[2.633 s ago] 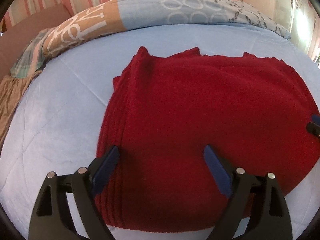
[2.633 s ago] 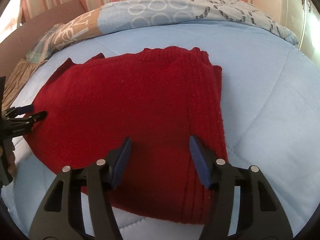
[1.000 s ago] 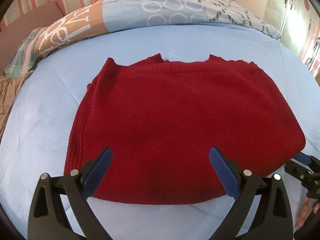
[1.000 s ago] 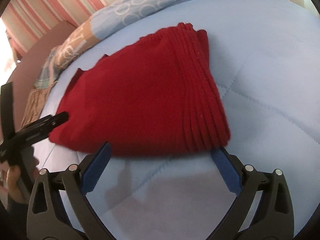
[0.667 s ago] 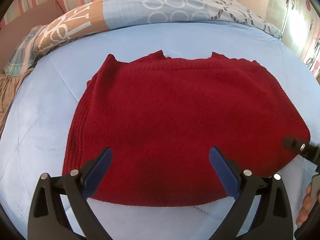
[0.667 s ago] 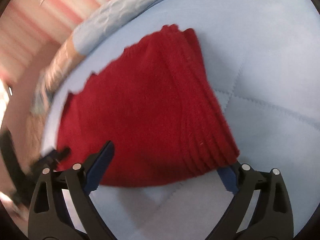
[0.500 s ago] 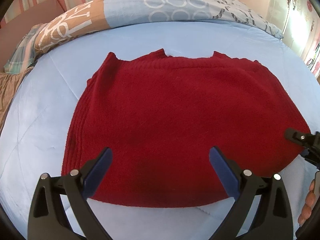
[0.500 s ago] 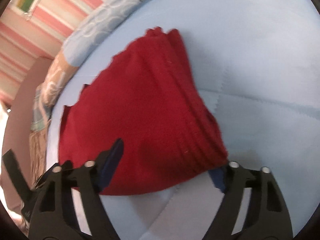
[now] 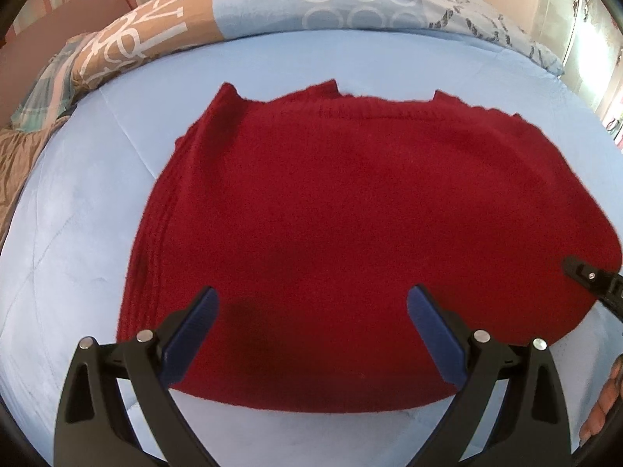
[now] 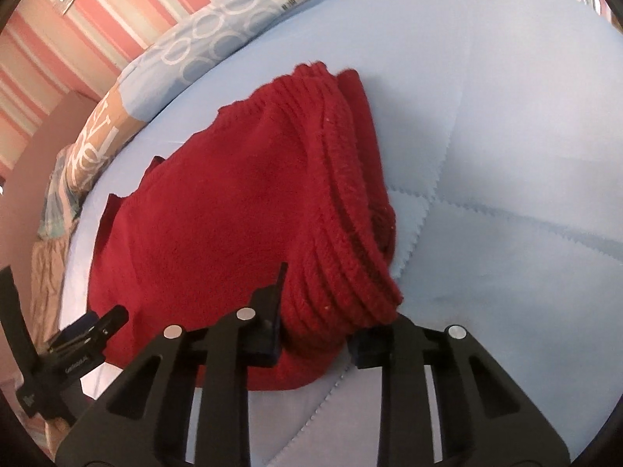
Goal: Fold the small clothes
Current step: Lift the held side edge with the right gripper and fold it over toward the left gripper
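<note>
Garment: a dark red knitted sweater (image 9: 350,225) lay folded flat on a light blue quilted bedspread (image 9: 78,233), ribbed edges stacked in layers along its left and right sides.
Where it lay: roughly mid-bed, its far edge short of the patterned pillow (image 9: 272,7) at the head end; the bedspread showed all round it.
Right gripper: the right gripper (image 10: 315,311) was at the sweater's near right corner, jaws closing, with the bunched ribbed edge (image 10: 350,264) between them; the dark pads were pressing into the knit from both sides, so the corner was pinched.
Left gripper: the left gripper (image 9: 311,323) hung over the near edge of the sweater with its blue pads (image 9: 190,330) spread wide, nothing between them; whether the tips touched the wool could not be told.
Cross views: the right gripper's black finger tip showed at the sweater's right edge in the left wrist view; part of a hand (image 9: 601,401) appeared at the lower right.
Surroundings: pink striped wall (image 10: 78,39) behind the bed; brownish crumpled fabric (image 9: 15,163) at the far left.
</note>
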### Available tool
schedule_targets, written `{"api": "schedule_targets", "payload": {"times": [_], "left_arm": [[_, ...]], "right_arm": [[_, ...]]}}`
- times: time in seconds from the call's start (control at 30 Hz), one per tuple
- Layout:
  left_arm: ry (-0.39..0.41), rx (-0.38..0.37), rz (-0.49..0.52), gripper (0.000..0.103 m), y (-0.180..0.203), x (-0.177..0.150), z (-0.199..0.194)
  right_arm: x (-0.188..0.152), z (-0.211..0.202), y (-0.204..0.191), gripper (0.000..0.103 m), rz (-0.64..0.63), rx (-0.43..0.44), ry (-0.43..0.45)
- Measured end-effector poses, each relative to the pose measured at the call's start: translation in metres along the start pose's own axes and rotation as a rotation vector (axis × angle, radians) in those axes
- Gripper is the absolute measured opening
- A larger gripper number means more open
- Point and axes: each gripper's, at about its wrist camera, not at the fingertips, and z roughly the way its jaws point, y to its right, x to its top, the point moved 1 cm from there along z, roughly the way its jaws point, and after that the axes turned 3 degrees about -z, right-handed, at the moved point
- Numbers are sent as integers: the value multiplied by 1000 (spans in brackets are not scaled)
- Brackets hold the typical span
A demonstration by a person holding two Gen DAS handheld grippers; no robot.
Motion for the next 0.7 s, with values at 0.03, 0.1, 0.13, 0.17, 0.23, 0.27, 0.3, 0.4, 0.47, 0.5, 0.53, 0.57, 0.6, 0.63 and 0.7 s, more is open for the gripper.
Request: {"api": "schedule_targets", "payload": {"times": [0.03,0.1,0.13,0.17,0.23,0.27,0.3,0.4,0.47,0.5,0.53,0.57,0.6,0.63,0.7], "left_arm": [[0,10,2,98,1,0,1],[-2,29,12,98,6,-1,4],[-2,32,16,98,7,-1,5],[-2,39,21,98,9,-2,7],[2,63,36,98,13,-3,11],[0,69,41,98,14,-4,13],[-3,74,43,99,15,-5,16],[-5,68,31,101,12,-5,19],[-8,60,25,101,11,-5,19],[-9,61,25,101,10,-6,20],[-9,64,28,101,11,-6,20],[-9,67,31,101,11,-6,19],[-9,70,34,101,12,-6,19],[-10,74,35,101,12,-6,18],[-13,74,32,101,12,-6,18]], "right_arm": [[-1,-2,-2,24,-19,-9,12],[0,-6,-8,24,-55,-23,37],[1,-7,-11,24,-72,-27,48],[1,-10,-14,24,-90,-30,62],[2,-16,-19,23,-114,-28,91],[3,-19,-21,23,-123,-20,108],[4,-20,-22,23,-129,-21,114],[6,-12,-19,23,-101,-19,76],[6,-6,-10,26,-51,-7,36],[5,-4,-5,27,-24,4,23],[4,-2,0,31,4,12,11],[3,-1,3,37,18,12,0],[3,1,6,39,36,14,-9],[3,1,7,39,45,19,-13],[4,3,6,41,51,28,-17]]}}
